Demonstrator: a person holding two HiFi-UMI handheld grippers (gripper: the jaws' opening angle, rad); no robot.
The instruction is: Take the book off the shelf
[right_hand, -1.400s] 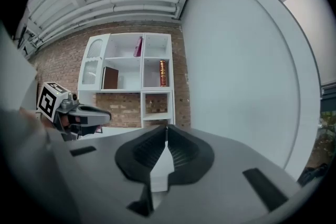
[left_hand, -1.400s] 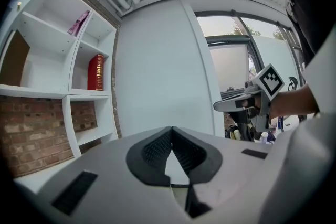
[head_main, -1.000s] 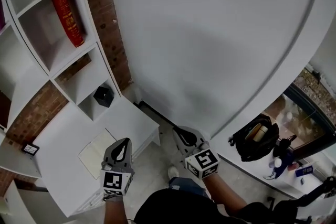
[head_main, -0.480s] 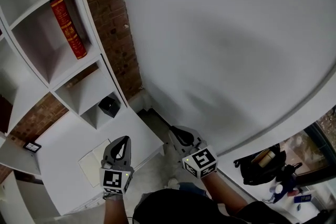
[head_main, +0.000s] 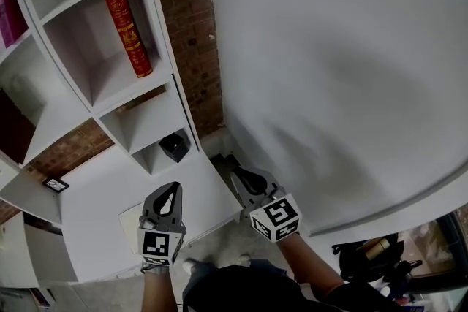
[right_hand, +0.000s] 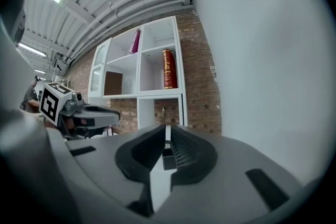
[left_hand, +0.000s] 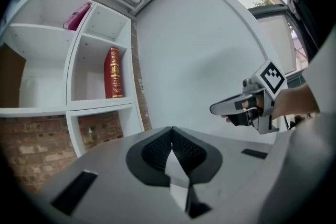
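Nearby, pink book (head_main: 10,7) leans diagonally above upright red book (head_main: 128,29).

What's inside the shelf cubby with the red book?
Just the red book, standing upright on the white shelf. The wall patch right behind it is covered by the book.

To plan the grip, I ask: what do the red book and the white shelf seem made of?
Red book with gold ornaments: stiff hardcover, perhaps cloth or imitation leather; it stands upright, with gilt stamping. White shelf unit: probably painted or laminated board; smooth, matt, flat panels.
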